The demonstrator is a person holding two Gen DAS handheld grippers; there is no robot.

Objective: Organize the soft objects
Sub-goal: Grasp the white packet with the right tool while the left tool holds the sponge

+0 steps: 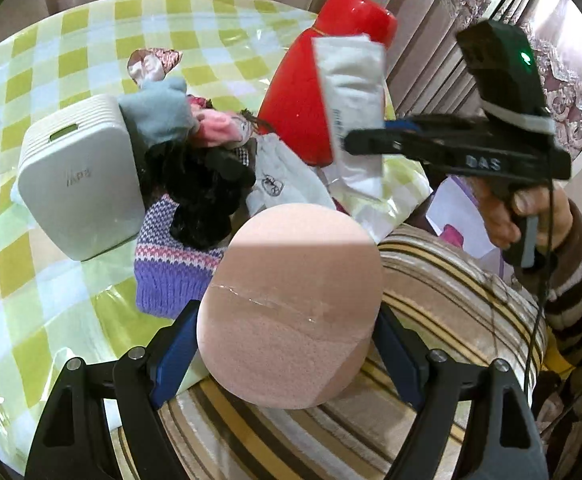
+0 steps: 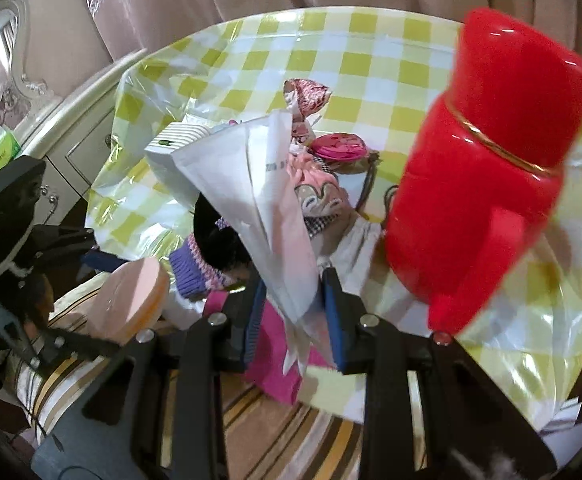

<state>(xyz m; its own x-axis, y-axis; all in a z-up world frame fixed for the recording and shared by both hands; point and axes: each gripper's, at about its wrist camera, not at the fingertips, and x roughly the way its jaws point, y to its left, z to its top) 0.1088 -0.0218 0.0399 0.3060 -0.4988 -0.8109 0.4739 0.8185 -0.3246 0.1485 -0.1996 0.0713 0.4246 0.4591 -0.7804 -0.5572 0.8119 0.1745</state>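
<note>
My left gripper (image 1: 289, 316) is shut on a round pink sponge (image 1: 291, 280), its blue pads pressing both sides, above a striped cushion (image 1: 451, 300). The same sponge (image 2: 131, 300) shows at the lower left of the right wrist view. My right gripper (image 2: 295, 280) is shut on a white paper packet (image 2: 251, 184) that sticks up between its blue pads. The left wrist view shows that gripper (image 1: 355, 144) from the side, a hand on its handle, with the packet (image 1: 355, 92) lifted in front of the red flask. A heap of soft things lies on the table: a purple knitted hat (image 1: 171, 272), a black fuzzy piece (image 1: 199, 200), a grey-blue glove (image 1: 159, 112).
A tall red flask (image 2: 471, 200) stands close to the right of the packet. A white boxy device (image 1: 79, 184) sits left of the heap. The round table (image 1: 31, 80) has a green-checked plastic cover. Curtains hang behind, and a magenta item (image 2: 275, 352) lies under the right gripper.
</note>
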